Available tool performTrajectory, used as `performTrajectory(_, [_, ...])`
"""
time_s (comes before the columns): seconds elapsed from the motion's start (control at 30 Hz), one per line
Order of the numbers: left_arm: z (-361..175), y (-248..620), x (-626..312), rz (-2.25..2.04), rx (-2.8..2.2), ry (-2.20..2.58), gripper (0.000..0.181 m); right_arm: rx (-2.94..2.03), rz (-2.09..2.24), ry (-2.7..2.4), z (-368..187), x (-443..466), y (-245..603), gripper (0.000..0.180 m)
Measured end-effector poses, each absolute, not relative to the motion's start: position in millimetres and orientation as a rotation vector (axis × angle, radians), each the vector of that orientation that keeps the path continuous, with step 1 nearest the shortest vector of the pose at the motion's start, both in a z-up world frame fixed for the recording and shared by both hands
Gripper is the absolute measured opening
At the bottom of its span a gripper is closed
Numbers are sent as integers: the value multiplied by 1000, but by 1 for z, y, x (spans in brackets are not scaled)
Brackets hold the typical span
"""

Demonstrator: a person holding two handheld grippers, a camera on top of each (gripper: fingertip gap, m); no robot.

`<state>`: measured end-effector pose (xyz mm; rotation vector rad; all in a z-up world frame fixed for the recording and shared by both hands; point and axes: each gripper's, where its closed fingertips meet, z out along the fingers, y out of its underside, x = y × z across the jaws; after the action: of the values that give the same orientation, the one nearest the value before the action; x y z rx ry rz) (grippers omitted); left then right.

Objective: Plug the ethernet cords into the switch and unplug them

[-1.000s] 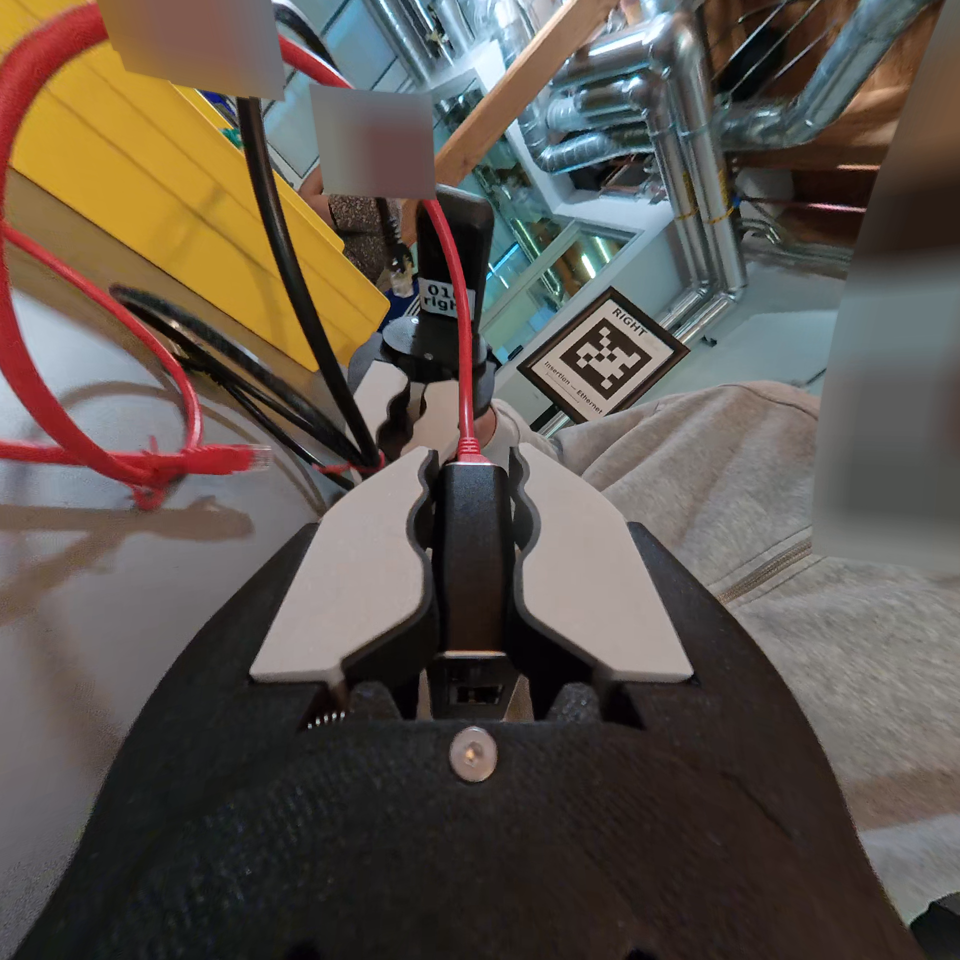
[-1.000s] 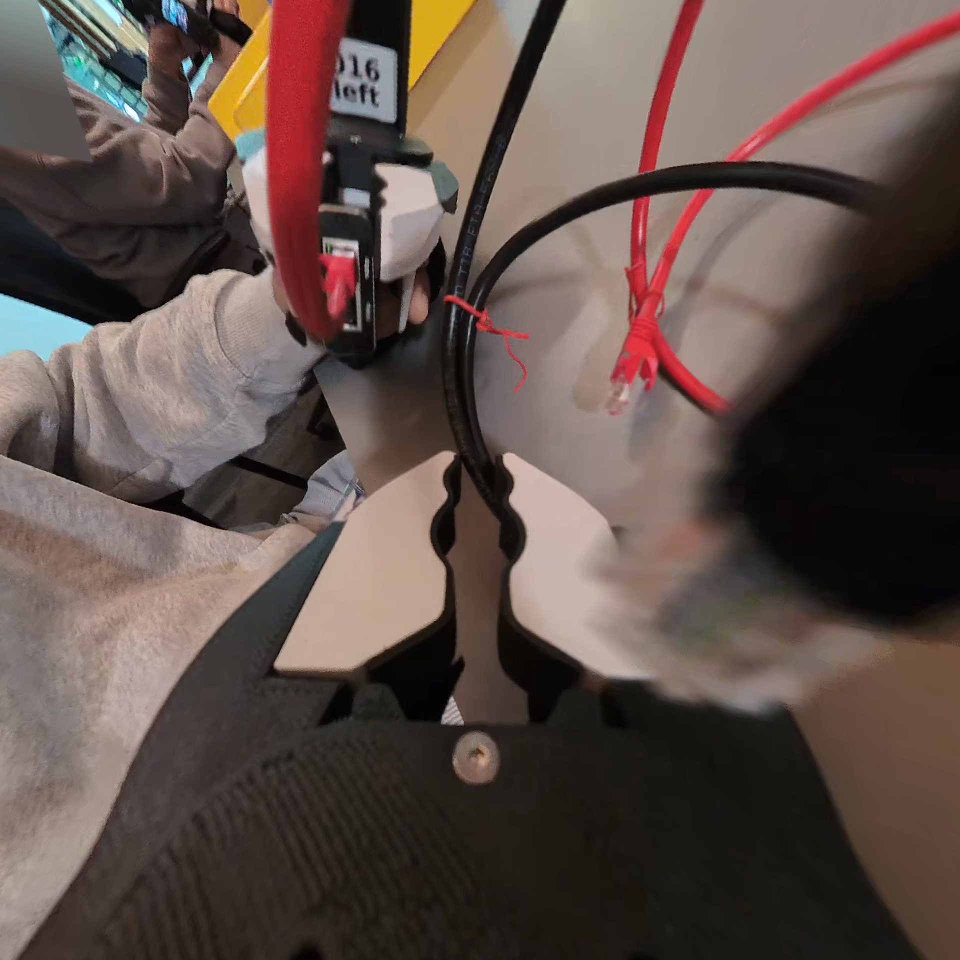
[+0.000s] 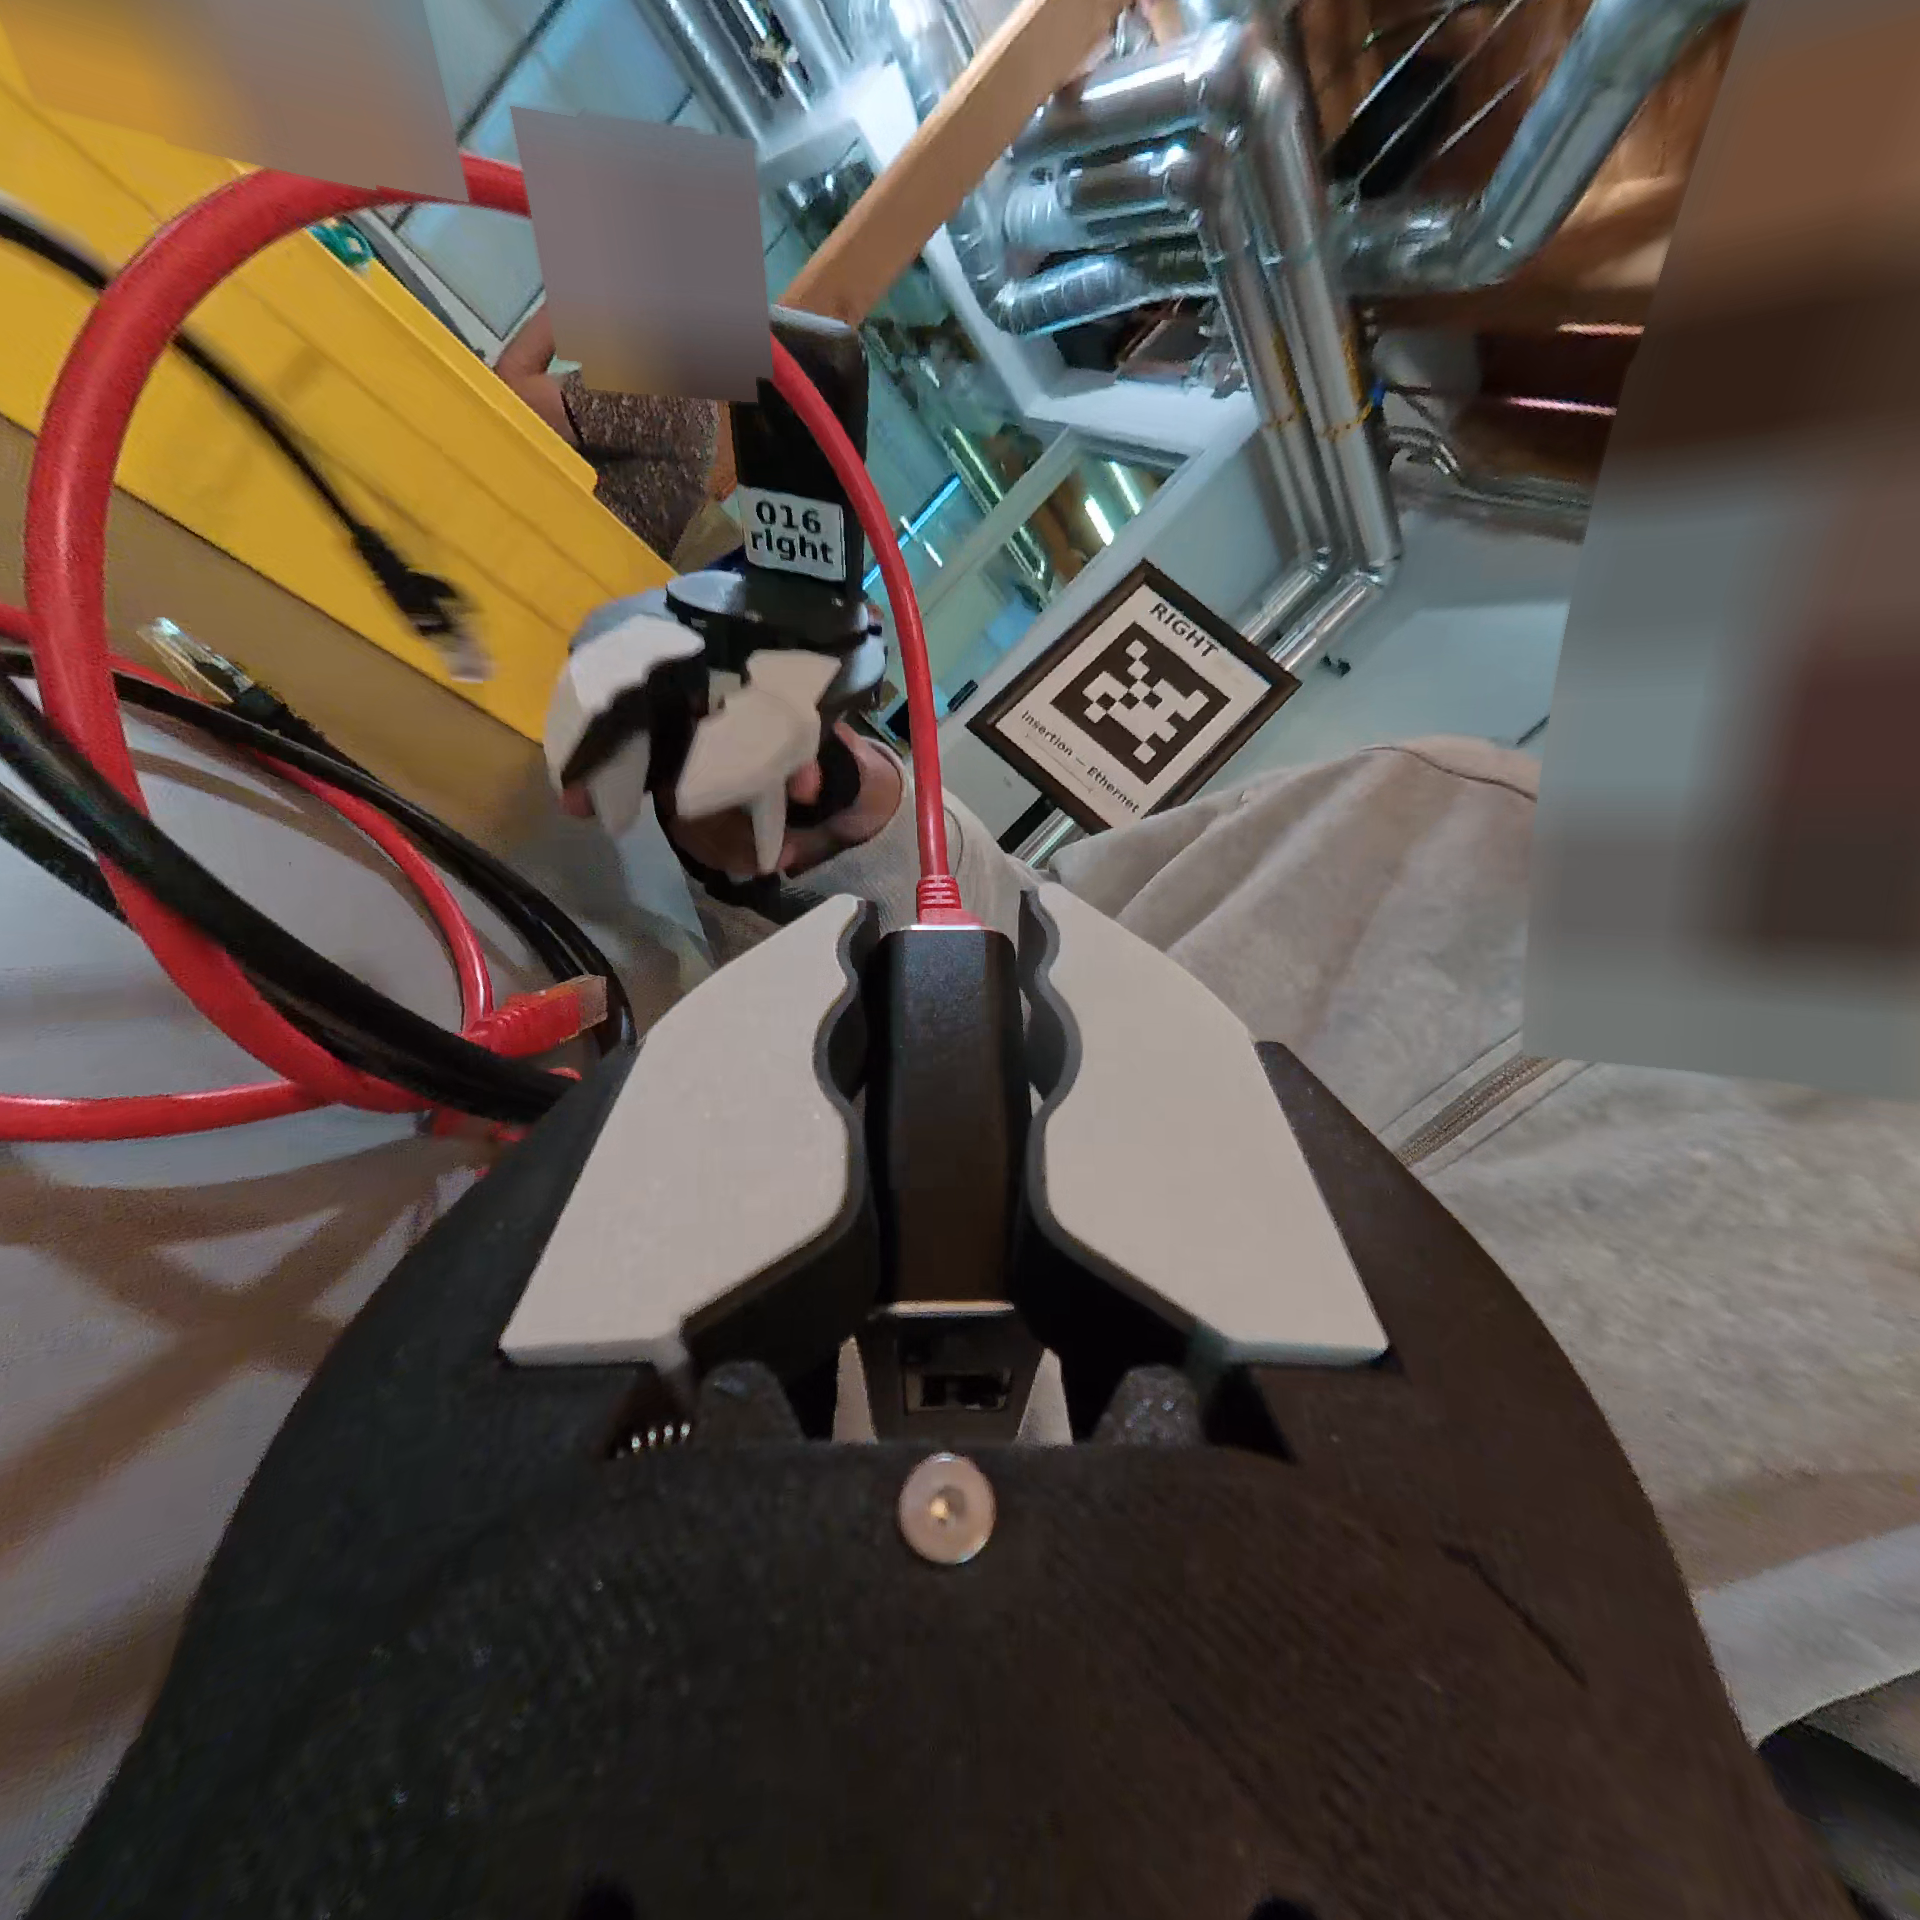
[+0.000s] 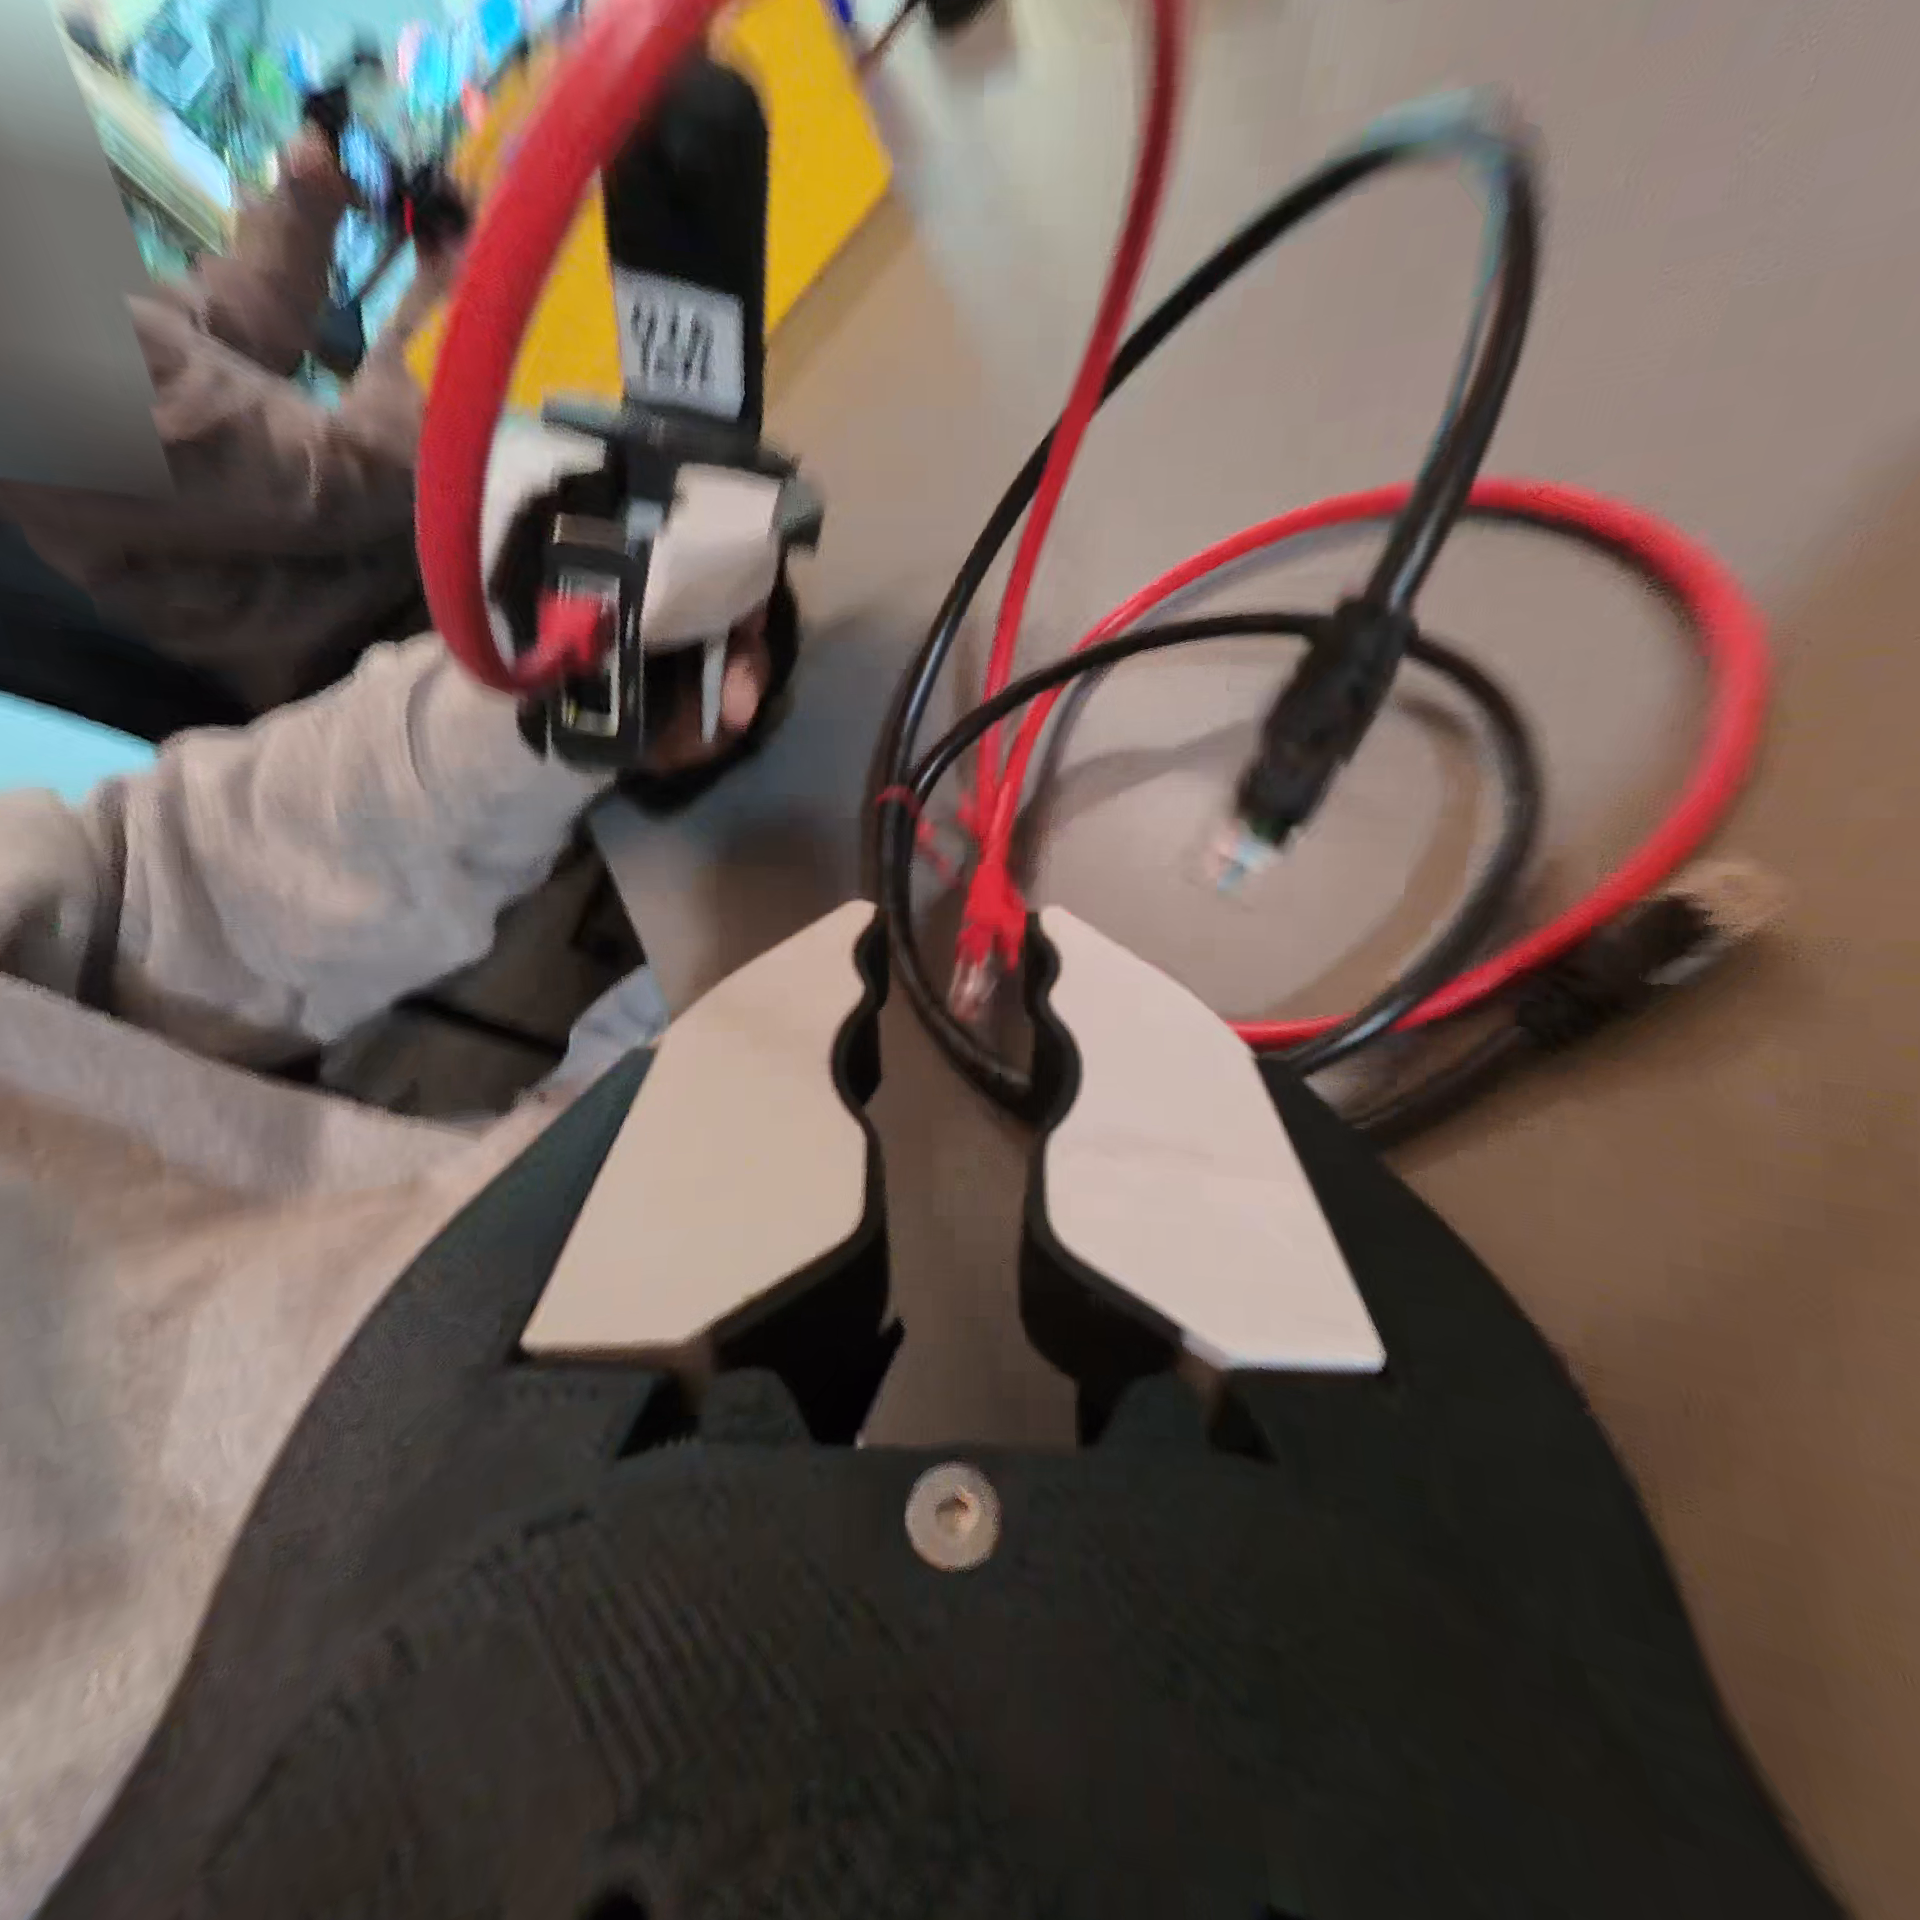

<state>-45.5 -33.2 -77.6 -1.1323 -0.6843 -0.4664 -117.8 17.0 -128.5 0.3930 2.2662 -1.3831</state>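
My left gripper [image 3: 940, 920] is shut on the black switch [image 3: 940, 1101], held lengthwise between its fingers. A red ethernet cord [image 3: 914, 623] is plugged into the switch's far end and loops up and left. In the right wrist view the left gripper [image 4: 634, 582] shows with the switch [image 4: 592, 665] and the red plug in it. My right gripper [image 4: 956, 925] is open and empty, low over the table. A loose red plug [image 4: 982, 925] and a black cord [image 4: 904, 935] lie between its fingertips. A black plug [image 4: 1299, 748] lies farther right.
Red and black cords coil on the grey table [image 3: 156, 1351], with a loose red plug [image 3: 551, 1013]. A yellow box [image 3: 312, 416] stands at the far left. A marker sign [image 3: 1132, 717] stands behind. A person's grey sleeve [image 3: 1558, 1195] fills the right.
My right gripper has opened and let go of the black cord, which has dropped toward the table. It has drawn back from the switch. My left gripper still holds the switch.
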Motion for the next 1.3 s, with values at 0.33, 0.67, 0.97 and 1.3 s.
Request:
performTrajectory(0.33, [-74,-31,-40,-496,-1125,-647,27,609,-1582,2387,-125,-161,25,38])
performTrajectory(0.67, [-72,-34,-41,-505,-1099,-648,27,542,-1542,2634,-140,-168,25,45])
performTrajectory(0.97, [-71,-35,-39,-539,-1080,-637,27,413,-1506,2801,-143,-162,24,35])
performTrajectory(1.3, [-73,-23,-30,-601,-1132,-598,27,534,-1384,2863,-164,-187,28,38])
